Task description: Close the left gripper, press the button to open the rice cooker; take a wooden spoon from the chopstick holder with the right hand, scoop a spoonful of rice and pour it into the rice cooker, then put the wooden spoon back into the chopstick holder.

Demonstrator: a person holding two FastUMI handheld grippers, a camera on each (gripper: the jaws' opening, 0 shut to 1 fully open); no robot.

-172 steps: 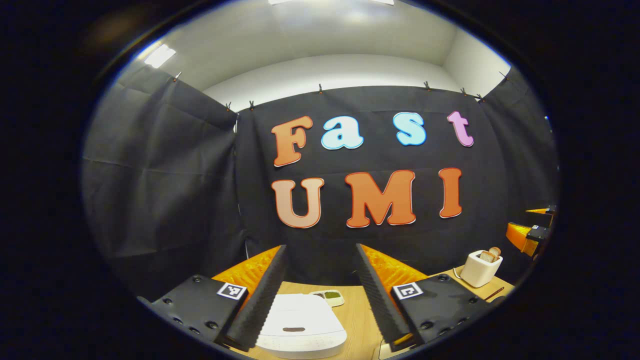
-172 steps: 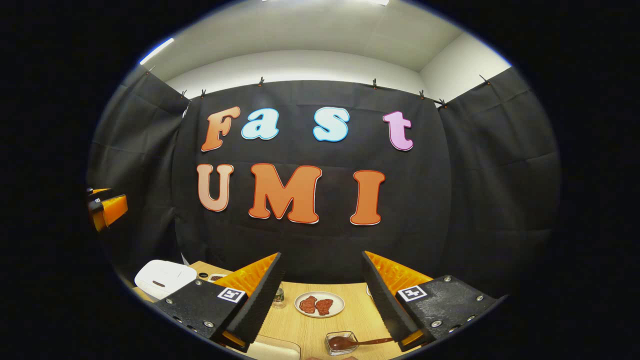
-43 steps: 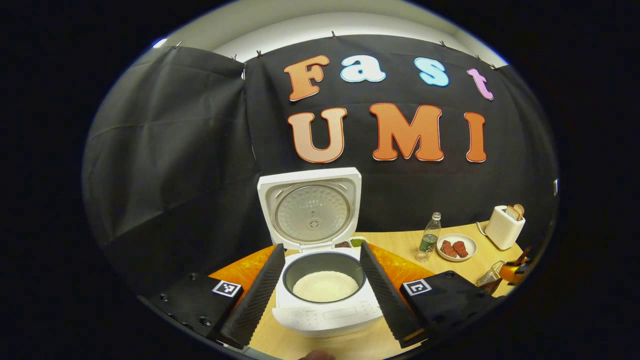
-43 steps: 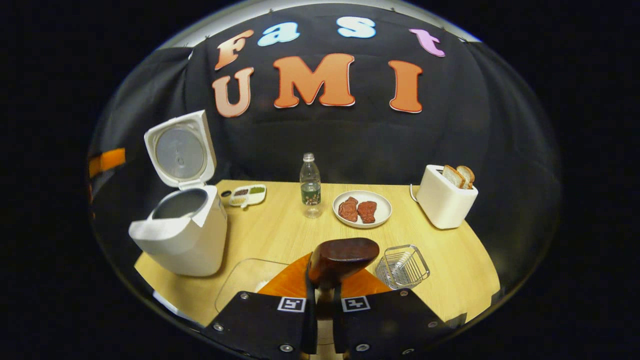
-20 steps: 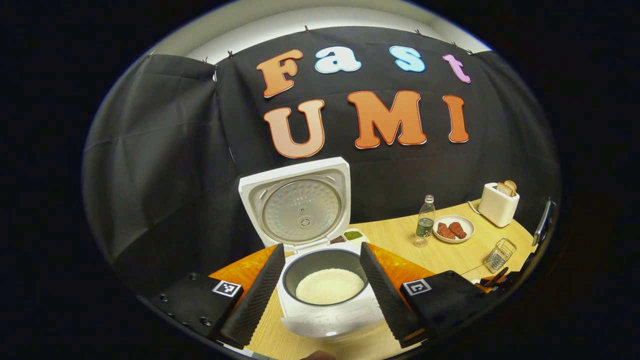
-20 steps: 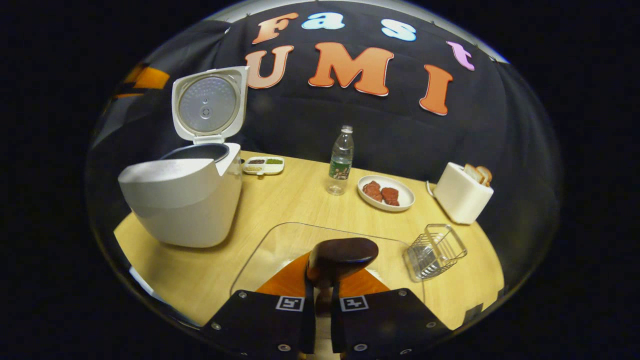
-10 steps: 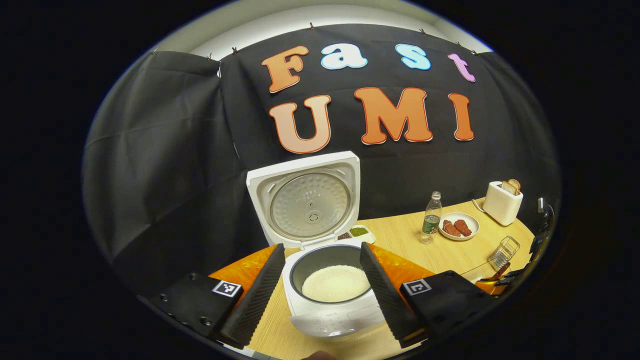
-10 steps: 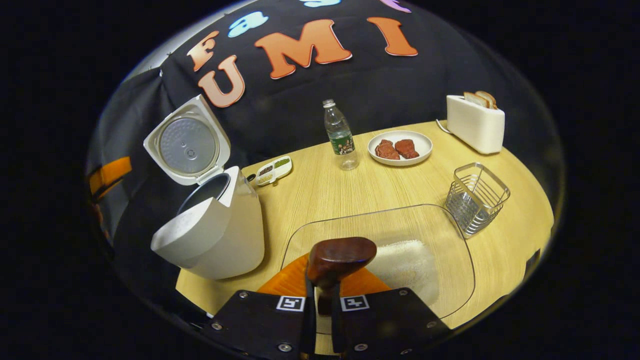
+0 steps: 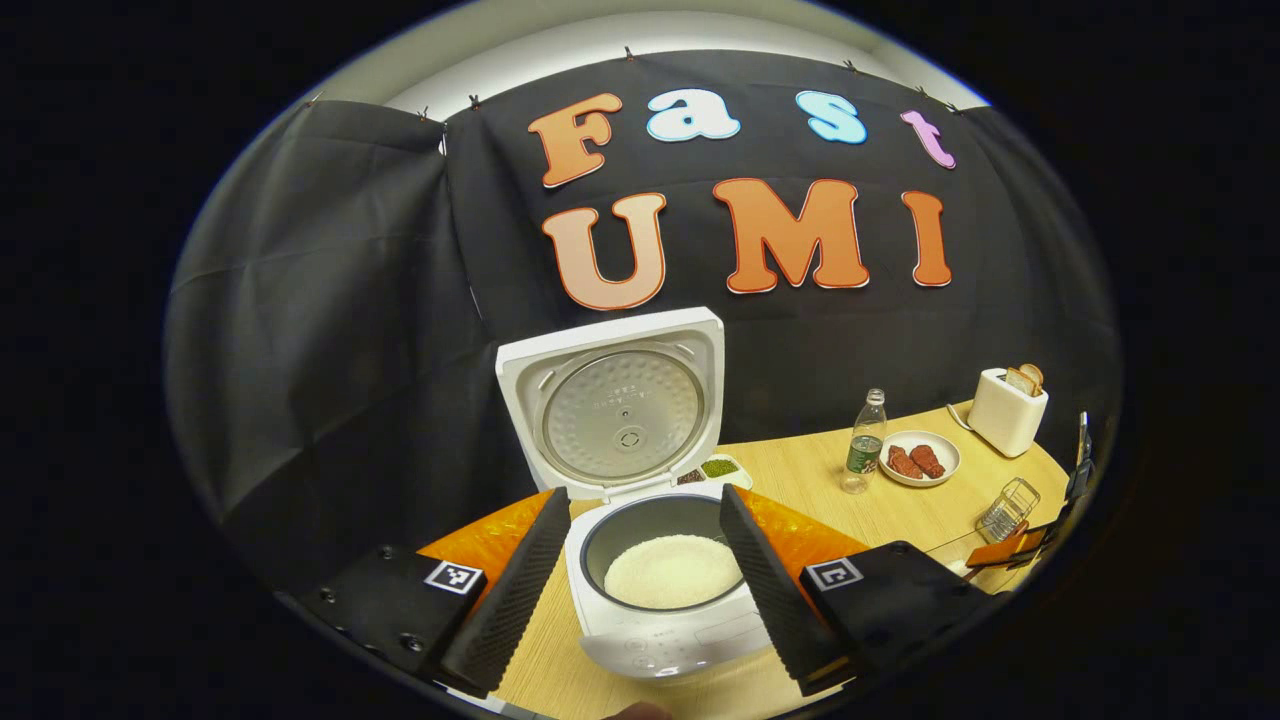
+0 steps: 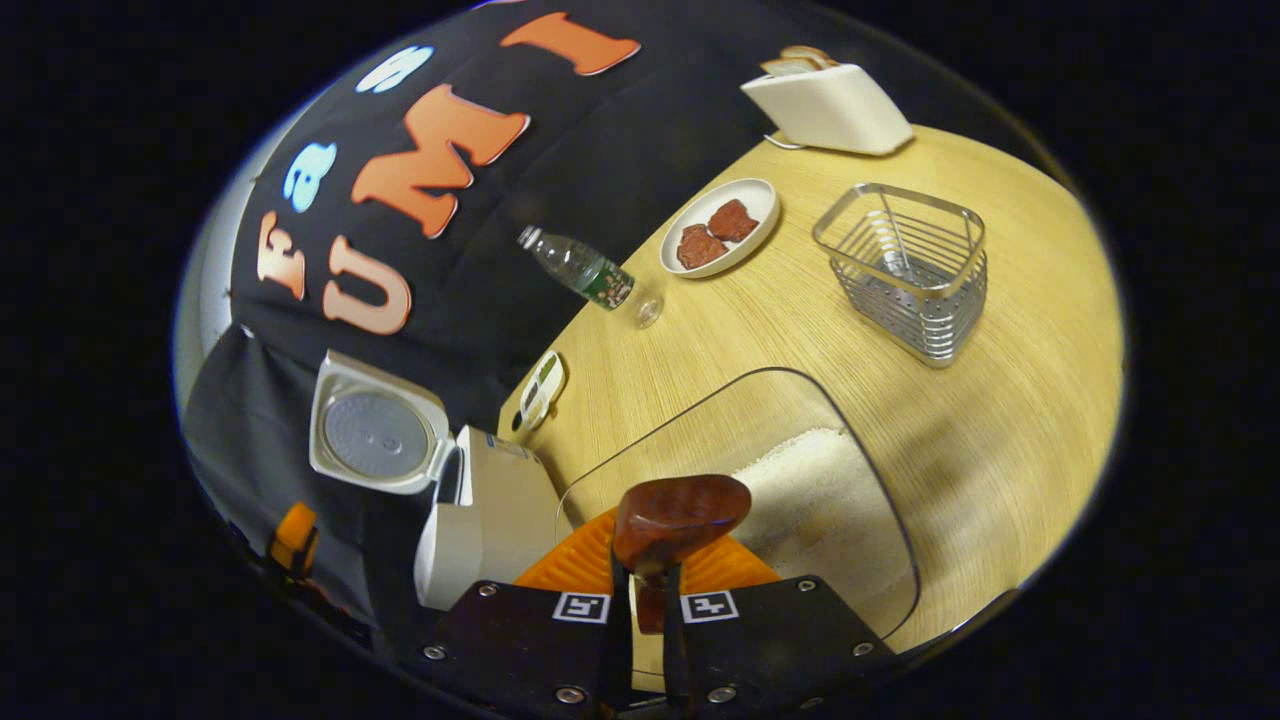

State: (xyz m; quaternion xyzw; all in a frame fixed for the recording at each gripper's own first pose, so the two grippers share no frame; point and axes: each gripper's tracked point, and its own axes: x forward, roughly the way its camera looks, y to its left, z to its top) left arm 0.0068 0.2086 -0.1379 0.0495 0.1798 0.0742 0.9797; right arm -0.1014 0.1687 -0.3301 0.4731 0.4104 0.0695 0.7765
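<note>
Right gripper view: the right tool (image 10: 640, 590) is clamped on the wooden spoon (image 10: 680, 520), whose bowl juts forward over the near edge of the clear glass dish (image 10: 880, 520), with the heap of rice (image 10: 800, 490) just ahead and to the right of it, so the scoop calls for a short dip forward. The left tool (image 9: 640, 570) hangs open, its fingers framing the open rice cooker (image 9: 655, 590) (rice already inside). The wire chopstick holder (image 10: 905, 265) stands farther off on the counter (image 10: 1020, 400), seemingly empty.

Glossy wooden spoon (image 10: 682, 520), matt wood-grain table (image 10: 1000, 400), wire-metal chopstick holder (image 10: 905, 268), smooth plastic rice cooker (image 9: 660, 560).
</note>
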